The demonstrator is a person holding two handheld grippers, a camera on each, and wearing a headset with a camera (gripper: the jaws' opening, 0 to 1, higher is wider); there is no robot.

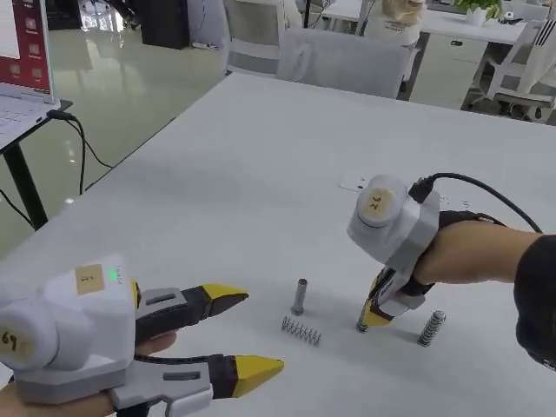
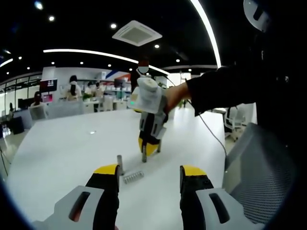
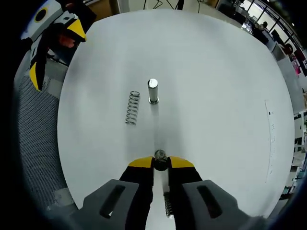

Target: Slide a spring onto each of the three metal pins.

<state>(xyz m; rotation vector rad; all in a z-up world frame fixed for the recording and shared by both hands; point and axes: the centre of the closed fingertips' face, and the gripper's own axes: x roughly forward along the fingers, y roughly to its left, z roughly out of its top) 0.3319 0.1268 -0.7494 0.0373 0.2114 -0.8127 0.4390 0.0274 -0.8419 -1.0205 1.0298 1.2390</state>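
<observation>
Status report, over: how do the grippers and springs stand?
Left gripper open. Right gripper shut on spring. One pin bare, loose spring beside it. Nothing blocks.

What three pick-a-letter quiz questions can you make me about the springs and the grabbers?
1. Where does the loose spring lie? A in a jaw; B beside the bare pin; C on a chair.
2. What colour are the left gripper's tips? A green; B blue; C yellow.
3. How is the right gripper? A shut on a spring; B wide open; C lying flat.
Answers: B, it lies flat by the pin; C, both tips are yellow; A, its jaws pinch the spring.
</observation>
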